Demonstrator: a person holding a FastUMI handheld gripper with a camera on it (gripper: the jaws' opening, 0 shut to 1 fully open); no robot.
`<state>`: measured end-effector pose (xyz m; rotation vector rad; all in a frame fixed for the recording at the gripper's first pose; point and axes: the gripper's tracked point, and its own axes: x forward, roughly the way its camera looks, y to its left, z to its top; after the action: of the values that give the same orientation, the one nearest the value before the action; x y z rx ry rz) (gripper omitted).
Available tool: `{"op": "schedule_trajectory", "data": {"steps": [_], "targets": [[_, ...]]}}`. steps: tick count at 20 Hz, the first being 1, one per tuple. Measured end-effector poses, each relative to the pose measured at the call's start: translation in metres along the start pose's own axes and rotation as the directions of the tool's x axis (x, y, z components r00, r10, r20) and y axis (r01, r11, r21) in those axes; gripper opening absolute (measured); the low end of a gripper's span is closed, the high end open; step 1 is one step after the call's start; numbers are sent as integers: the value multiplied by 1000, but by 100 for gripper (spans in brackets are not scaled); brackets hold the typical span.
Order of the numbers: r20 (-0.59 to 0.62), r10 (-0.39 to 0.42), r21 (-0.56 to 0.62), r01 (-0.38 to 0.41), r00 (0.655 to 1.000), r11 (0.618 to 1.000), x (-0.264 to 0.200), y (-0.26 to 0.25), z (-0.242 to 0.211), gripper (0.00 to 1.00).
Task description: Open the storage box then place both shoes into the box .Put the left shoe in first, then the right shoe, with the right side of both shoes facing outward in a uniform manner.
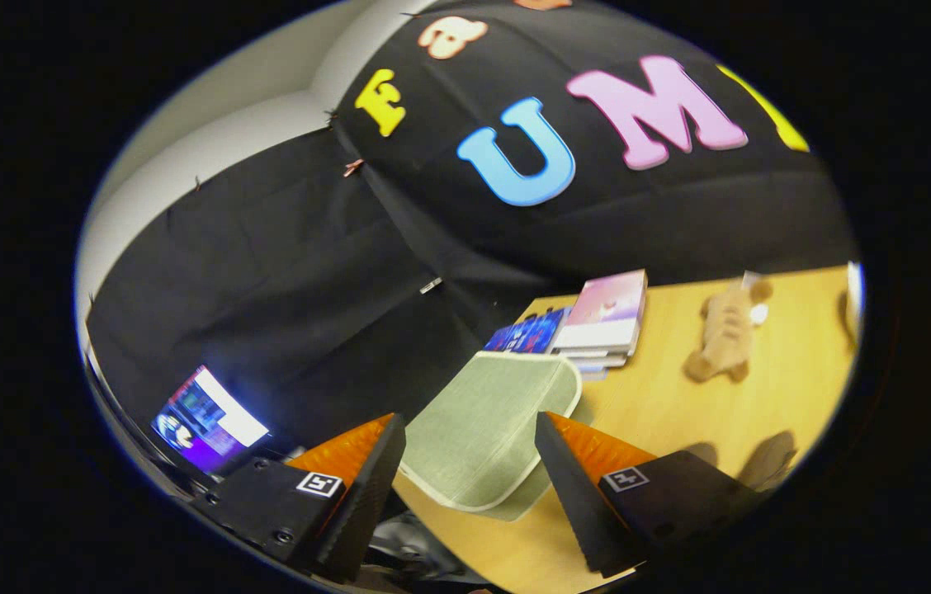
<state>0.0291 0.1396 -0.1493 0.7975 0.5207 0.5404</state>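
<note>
The storage box [489, 394] is pale green fabric with a white trim and lies on the wooden table [796, 388]. Its flat lid face is turned toward me and looks closed. My gripper [470, 419] is open, and the box's near part sits between the two fingertips and runs on beyond them. Neither finger touches the box as far as I can tell. On the table to the right of the right finger lies a dark rounded shape [769, 458], too blurred to name. The whole view is tilted.
A stack of books [606, 318] lies just beyond the box, with a blue book [527, 332] beside it. A tan plush toy [728, 330] lies further right on the table. A lit screen [210, 421] stands off the table, left of the left finger.
</note>
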Motion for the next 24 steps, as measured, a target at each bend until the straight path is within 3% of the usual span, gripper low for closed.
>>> {"op": "schedule_trajectory", "data": {"steps": [4, 8, 17, 21, 24], "targets": [[-55, 94, 252, -77, 994, 965, 15, -32, -21, 98], [-100, 187, 422, -129, 977, 897, 38, -49, -45, 98], [-141, 283, 606, -143, 949, 782, 88, -69, -91, 97], [-63, 367, 710, -216, 928, 671, 97, -62, -88, 95], [-51, 389, 742, -226, 920, 631, 104, -65, -98, 74]]}}
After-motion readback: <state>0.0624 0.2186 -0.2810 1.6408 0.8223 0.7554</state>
